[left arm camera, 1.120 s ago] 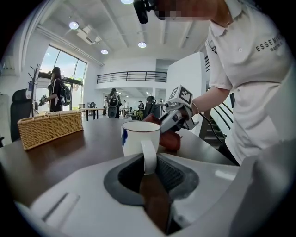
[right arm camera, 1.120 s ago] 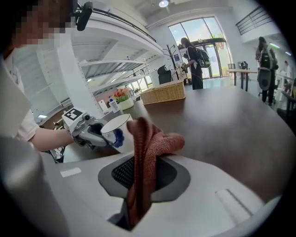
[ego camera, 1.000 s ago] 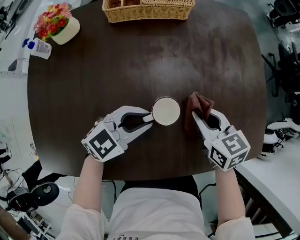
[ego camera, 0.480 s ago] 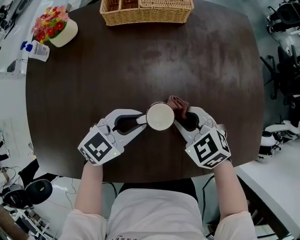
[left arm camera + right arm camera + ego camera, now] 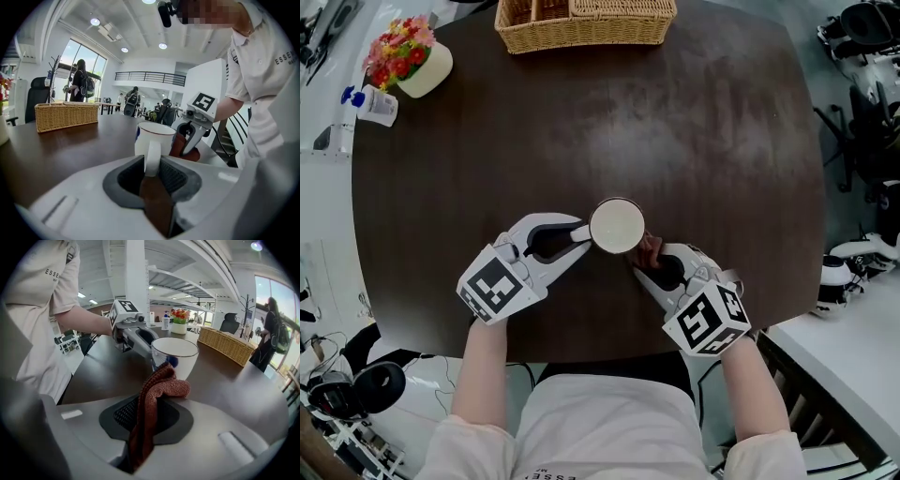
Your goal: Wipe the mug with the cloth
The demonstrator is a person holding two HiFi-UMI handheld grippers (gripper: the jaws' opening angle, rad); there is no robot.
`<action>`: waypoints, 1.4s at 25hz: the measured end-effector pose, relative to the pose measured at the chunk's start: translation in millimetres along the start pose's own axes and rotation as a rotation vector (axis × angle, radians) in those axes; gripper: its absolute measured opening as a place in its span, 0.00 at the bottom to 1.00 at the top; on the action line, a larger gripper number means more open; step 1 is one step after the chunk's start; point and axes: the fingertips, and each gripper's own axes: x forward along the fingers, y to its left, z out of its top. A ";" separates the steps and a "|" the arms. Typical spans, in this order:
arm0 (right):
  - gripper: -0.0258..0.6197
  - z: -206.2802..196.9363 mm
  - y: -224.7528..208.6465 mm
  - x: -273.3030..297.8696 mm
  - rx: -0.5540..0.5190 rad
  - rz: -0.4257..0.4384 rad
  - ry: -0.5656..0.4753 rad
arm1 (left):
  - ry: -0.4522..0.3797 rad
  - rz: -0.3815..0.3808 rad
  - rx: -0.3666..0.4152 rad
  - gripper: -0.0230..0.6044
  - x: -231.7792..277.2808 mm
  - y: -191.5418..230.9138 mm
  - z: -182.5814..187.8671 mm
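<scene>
Looking down from the head view first, I see the white mug (image 5: 617, 226) at the centre of the dark round table (image 5: 581, 122), its open mouth facing up at me. My left gripper (image 5: 581, 234) comes in from the lower left with its jaws closed on the mug's handle (image 5: 580, 234). My right gripper (image 5: 643, 263) comes in from the lower right, holding a rust-brown cloth (image 5: 649, 251) whose bunched end touches the mug's lower right side. A wicker basket (image 5: 581, 19) sits at the top edge of the frame, and a white pot of flowers (image 5: 408, 52) with a small bottle (image 5: 373, 101) beside it stands at the upper left. In the left gripper view, the jaws are narrowed onto the handle (image 5: 152, 157), pinching it from both sides, and the mug (image 5: 157, 136) stands upright just beyond them; the right gripper (image 5: 190, 140) and the cloth (image 5: 180, 146) are against the mug's right side, with the basket (image 5: 65, 115) at the left. In the right gripper view, the jaws are clamped on the cloth (image 5: 157, 399), which rises between them and folds over toward the mug (image 5: 180, 357) right behind it. The left gripper (image 5: 140, 341) reaches the mug from the left of the frame. I cannot tell whether the mug's base rests on the table.
</scene>
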 end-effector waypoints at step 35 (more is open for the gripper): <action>0.16 104.0 -67.7 40.7 -0.736 0.830 -0.016 | 0.018 -0.008 -0.005 0.17 -9.7 21.3 2.5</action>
